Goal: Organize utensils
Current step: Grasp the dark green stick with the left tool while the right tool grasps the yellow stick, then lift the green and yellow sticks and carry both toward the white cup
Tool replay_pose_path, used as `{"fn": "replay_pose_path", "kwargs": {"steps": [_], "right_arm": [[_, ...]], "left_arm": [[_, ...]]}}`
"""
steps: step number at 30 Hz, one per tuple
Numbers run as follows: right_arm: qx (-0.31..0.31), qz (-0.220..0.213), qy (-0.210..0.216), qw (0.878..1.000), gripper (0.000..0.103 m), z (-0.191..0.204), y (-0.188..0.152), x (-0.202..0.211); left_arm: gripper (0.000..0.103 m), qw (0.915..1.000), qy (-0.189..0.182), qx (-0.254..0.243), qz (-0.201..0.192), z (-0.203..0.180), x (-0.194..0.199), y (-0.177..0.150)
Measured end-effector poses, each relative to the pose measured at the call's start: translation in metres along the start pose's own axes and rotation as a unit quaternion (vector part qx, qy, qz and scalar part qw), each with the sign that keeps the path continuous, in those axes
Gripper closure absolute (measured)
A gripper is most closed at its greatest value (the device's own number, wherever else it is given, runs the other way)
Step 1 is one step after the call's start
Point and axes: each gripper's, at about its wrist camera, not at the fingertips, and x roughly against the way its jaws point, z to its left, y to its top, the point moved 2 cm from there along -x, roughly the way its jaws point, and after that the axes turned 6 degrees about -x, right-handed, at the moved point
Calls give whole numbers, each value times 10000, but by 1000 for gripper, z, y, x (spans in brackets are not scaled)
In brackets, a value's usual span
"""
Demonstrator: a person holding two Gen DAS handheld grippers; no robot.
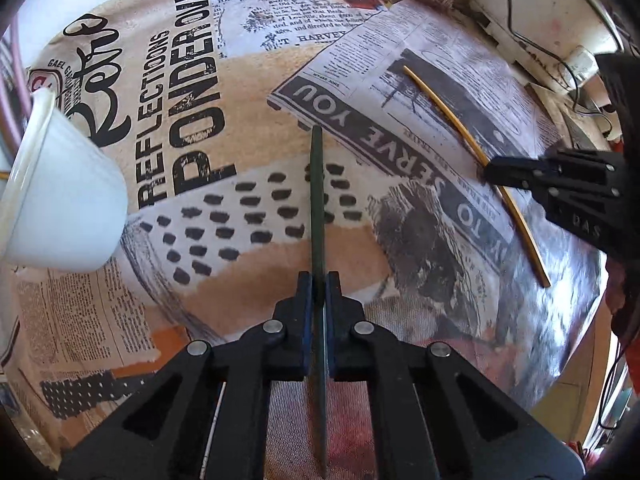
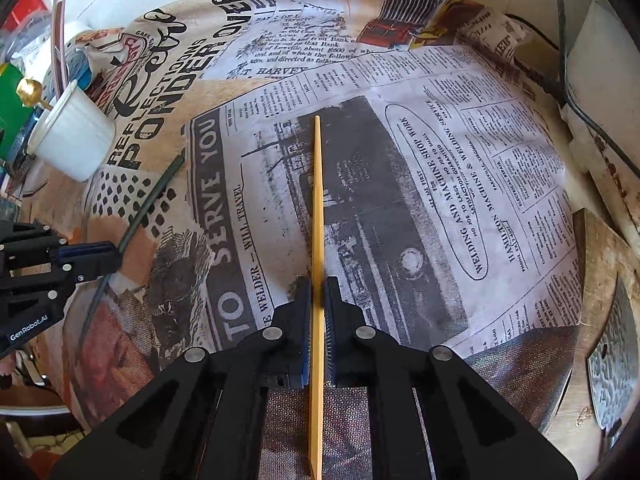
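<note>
the left claw (image 1: pixel 318 280) is closed tight on a dark green chopstick (image 1: pixel 317 200), which runs straight out between its pads over the newspaper-print cloth (image 1: pixel 240 208) covering the surface. the right claw (image 2: pixel 318 284) is likewise clamped on a yellow chopstick (image 2: pixel 318 200), lying lengthwise over the cloth's grey printed photo. the two claws sit well apart, side by side. a white cup (image 1: pixel 60 200) stands at the cloth's left edge, with a gold spoon (image 2: pixel 30 90) sticking out of it.
</note>
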Motion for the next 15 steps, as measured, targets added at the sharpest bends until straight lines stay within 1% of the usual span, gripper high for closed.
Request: {"fn": "replay_pose_path", "kwargs": {"steps": [3, 5, 9, 15], "right_arm": [[122, 157, 98, 9998, 97, 3, 2, -1], [153, 188, 103, 9997, 97, 3, 4, -2], [290, 243, 60, 9993, 97, 7, 7, -4], [366, 319, 42, 9988, 96, 11, 12, -8]], "left_arm": [[98, 9999, 34, 145, 49, 6, -3, 13], [98, 9997, 8, 213, 89, 9, -5, 21], [94, 9997, 7, 169, 156, 9, -8, 34], [94, 9997, -19, 119, 203, 9, -14, 47]]}}
